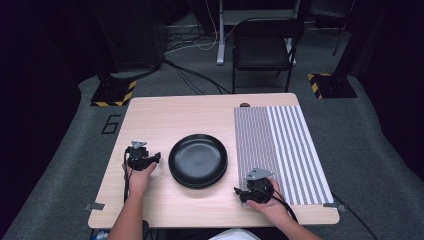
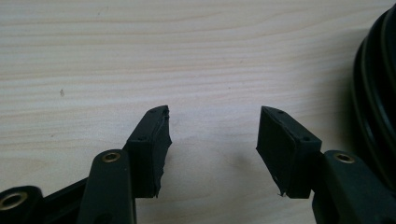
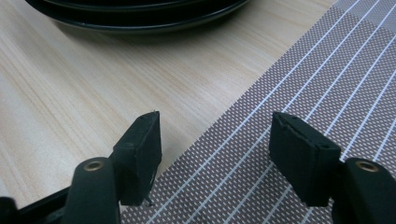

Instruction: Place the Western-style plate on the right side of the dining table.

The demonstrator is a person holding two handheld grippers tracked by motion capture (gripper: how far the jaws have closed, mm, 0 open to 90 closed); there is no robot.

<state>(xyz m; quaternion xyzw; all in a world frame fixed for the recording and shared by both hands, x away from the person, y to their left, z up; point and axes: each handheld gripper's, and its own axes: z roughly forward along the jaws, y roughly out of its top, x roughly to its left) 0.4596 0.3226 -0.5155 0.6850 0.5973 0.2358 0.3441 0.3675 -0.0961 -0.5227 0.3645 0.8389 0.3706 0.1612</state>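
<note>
The black plates (image 1: pixel 198 160) sit stacked in the middle of the wooden table (image 1: pixel 165 117), and nothing lies in the top one as far as the high view shows. How many are in the stack is hard to tell, but the left gripper view shows more than one rim. They're right between your two tools: your left gripper (image 1: pixel 156 159) is just beside the stack's left edge, jaws pointing at it, not touching. Jaws are partly apart with only bare wood between them, so it's got hold of nothing. Your right gripper (image 1: pixel 239 192) is near the stack's lower right, low over the near-left corner of the striped placemat (image 1: pixel 280 150). Its jaws gape too, one over wood, the other over the mat, gripping nothing. The mat lies just right of the plates.
</note>
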